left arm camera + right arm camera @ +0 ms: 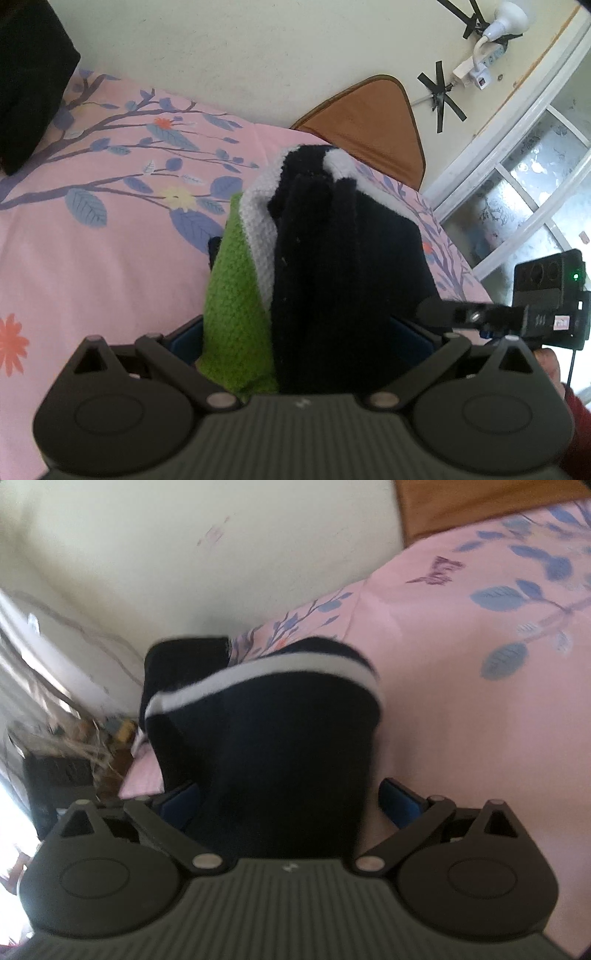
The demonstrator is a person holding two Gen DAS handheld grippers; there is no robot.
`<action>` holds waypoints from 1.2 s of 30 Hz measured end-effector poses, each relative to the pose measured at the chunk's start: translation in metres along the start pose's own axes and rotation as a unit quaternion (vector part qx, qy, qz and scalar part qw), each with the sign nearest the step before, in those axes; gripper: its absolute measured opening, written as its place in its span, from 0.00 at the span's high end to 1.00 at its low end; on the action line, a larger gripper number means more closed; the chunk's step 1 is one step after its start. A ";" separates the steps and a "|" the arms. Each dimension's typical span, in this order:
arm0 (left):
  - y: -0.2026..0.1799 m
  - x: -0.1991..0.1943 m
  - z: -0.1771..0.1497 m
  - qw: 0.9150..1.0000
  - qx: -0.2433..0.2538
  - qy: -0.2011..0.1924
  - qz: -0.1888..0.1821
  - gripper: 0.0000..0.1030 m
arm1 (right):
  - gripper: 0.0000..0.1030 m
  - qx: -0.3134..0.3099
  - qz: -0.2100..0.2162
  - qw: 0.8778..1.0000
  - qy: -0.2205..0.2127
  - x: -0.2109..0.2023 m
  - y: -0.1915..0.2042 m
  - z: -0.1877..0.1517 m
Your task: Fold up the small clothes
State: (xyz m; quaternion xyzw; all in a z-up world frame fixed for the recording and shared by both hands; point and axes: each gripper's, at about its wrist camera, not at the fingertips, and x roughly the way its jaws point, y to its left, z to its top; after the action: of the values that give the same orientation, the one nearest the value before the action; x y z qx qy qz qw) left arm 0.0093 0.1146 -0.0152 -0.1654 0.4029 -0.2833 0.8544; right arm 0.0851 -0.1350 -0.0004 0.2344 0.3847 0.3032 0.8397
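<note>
Knitwear (314,266) bunched between both grippers, held above the bed (110,258). Left wrist view: left gripper (299,332) has its jaws closed in on a thick wad of the garment; green band at 9 o'clock of the wad, white band next to it, dark navy body filling the centre and the 3 o'clock side. Blue pads only partly visible at either edge of the cloth, pressed against it. Fabric rises from the jaws toward 12 o'clock and hides the fingertips.

Right gripper (443,314) enters the left view at 3 o'clock, its tip at the navy edge of the same garment.

Right wrist view (blurred): right gripper (291,801) with jaws partly open, navy cloth (266,746) filling the gap between the blue pads; left pad against the cloth, right pad just beside it, so firmness of hold cannot be judged. White stripe (258,675) runs across the top of the fold at 12 o'clock.

Bed sheet pink with blue leaf print. Brown mat (369,122) at 1 o'clock against the wall (258,55).
</note>
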 end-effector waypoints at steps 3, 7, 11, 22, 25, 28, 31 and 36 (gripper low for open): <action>-0.006 0.002 0.000 1.000 0.018 0.002 0.013 0.00 | 0.01 -0.065 -0.031 0.997 0.012 0.011 0.018 -0.004; -0.007 0.001 -0.003 0.999 0.031 0.000 0.016 0.00 | 0.00 -0.127 -0.076 0.989 0.009 0.015 0.033 -0.015; -0.009 0.001 -0.006 0.999 0.042 -0.003 0.022 0.00 | 0.00 -0.118 -0.059 0.991 0.002 0.006 0.023 -0.018; -0.019 0.004 -0.004 0.997 0.052 0.012 0.052 0.00 | 0.00 -0.131 -0.072 0.989 -0.013 0.004 0.027 -0.021; -0.020 0.006 0.001 0.997 0.040 0.020 0.061 0.00 | 0.00 -0.127 -0.071 0.989 -0.013 0.007 0.028 -0.019; -0.023 0.011 0.005 0.996 0.039 0.024 0.074 0.00 | 0.00 -0.123 -0.062 0.990 -0.003 0.007 0.025 -0.016; -0.024 0.016 0.008 0.996 0.032 0.022 0.076 0.00 | 0.00 -0.128 -0.054 0.990 0.010 0.006 0.022 -0.011; -0.027 0.020 0.012 0.997 0.016 0.012 0.079 0.04 | 0.20 -0.130 -0.044 0.990 0.028 0.006 0.023 -0.004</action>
State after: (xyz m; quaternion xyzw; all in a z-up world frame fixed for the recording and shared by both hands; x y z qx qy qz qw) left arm 0.0198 0.0817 -0.0059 -0.1155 0.4205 -0.2233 0.8718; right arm 0.0772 -0.1136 0.0087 0.0972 0.3752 0.3196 0.8647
